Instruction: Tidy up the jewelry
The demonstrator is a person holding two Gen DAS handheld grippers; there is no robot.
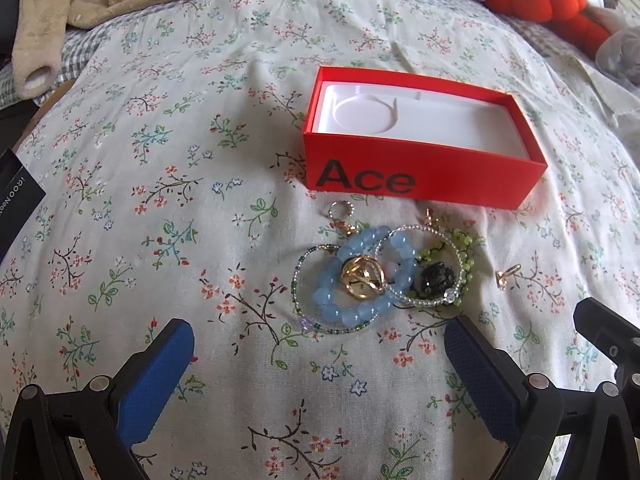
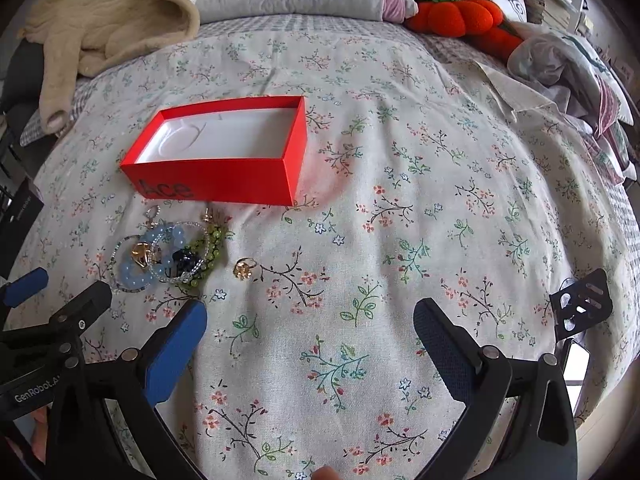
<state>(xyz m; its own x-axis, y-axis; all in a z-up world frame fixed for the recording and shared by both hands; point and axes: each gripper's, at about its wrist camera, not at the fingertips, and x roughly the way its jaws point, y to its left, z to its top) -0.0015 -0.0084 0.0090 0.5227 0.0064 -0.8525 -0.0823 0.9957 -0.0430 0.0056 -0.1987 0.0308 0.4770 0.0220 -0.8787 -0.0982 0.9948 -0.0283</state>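
Nearest, the left hand-held gripper (image 1: 318, 340) and right hand-held gripper (image 2: 310, 320) hover wide open (both empty) above the bed (image 2: 400, 240). Just beyond the left one lies the tangled bracelet pile (image 1: 372, 276), a gold ring (image 2: 243, 268) beside it; farther back, the red box (image 1: 420, 176).
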